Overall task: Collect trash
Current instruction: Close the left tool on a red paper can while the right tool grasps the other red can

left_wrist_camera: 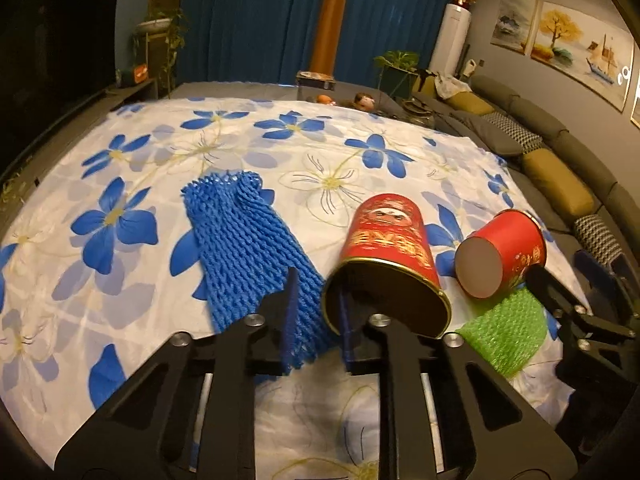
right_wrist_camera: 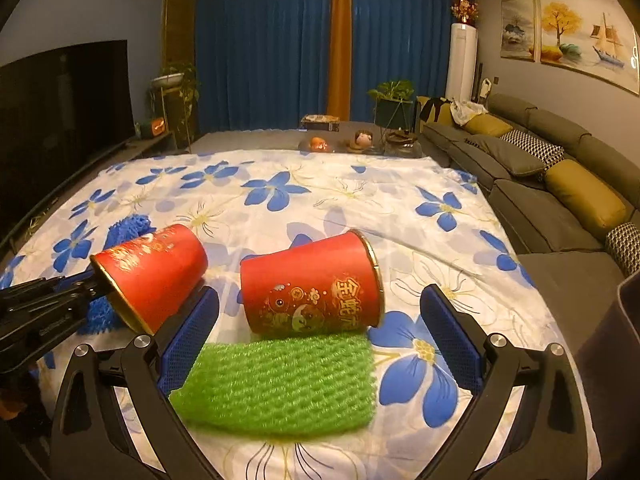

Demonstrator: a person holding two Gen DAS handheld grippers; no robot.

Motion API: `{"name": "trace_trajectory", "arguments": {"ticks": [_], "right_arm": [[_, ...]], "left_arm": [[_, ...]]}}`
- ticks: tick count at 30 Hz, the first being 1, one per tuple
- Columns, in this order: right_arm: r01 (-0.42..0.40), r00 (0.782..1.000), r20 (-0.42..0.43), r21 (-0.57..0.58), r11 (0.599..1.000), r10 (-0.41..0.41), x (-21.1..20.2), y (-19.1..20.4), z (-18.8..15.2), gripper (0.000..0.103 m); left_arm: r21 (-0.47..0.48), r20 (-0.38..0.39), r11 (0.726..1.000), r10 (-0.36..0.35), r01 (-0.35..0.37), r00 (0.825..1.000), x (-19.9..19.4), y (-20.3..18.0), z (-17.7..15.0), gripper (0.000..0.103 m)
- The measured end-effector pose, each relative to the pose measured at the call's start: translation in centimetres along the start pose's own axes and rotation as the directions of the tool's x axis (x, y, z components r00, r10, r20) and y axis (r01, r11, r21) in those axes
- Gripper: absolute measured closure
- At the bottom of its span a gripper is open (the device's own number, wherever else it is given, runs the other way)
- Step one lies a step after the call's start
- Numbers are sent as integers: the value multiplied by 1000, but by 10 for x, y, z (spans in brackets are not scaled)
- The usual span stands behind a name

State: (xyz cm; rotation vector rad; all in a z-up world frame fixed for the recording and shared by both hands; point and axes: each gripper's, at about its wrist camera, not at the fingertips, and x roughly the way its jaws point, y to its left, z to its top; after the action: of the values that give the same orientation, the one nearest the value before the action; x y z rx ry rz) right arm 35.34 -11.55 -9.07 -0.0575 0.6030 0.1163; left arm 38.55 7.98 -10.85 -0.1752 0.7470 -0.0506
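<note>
Cans (left_wrist_camera: 390, 240) (right_wrist_camera: 316, 284) lie toppled, left gripper (left_wrist_camera: 316, 312) pinching one rim.

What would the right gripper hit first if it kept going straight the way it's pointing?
Most likely the green foam net, which lies between the open right gripper fingers, then the red can lying on its side just beyond. Depth is hard to judge through the fisheye.
</note>
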Motion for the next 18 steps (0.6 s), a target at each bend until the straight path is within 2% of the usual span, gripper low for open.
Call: {"name": "trace_trajectory", "arguments": {"ticks": [2,5,13,18], "right_arm": [[4,1000,-8,-4,1000,-4,5,1,0,6],[7,999,-32,-11,1000,-7,14,2,1,6],[-3,997,-75,-12,1000,2,29,2,5,6],[-12,996,-90,-20,1000,11,32,4,5,19]], "left_arm": [[-7,2,1000,-14,14,1000,0,1,0,97],[-12,7,999,-31,31,999,0,2,0,101],[-42,40,996,-76,78,996,-10,6,0,101],[-39,42,996,-85,86,996,-11,6,0,101]]}}
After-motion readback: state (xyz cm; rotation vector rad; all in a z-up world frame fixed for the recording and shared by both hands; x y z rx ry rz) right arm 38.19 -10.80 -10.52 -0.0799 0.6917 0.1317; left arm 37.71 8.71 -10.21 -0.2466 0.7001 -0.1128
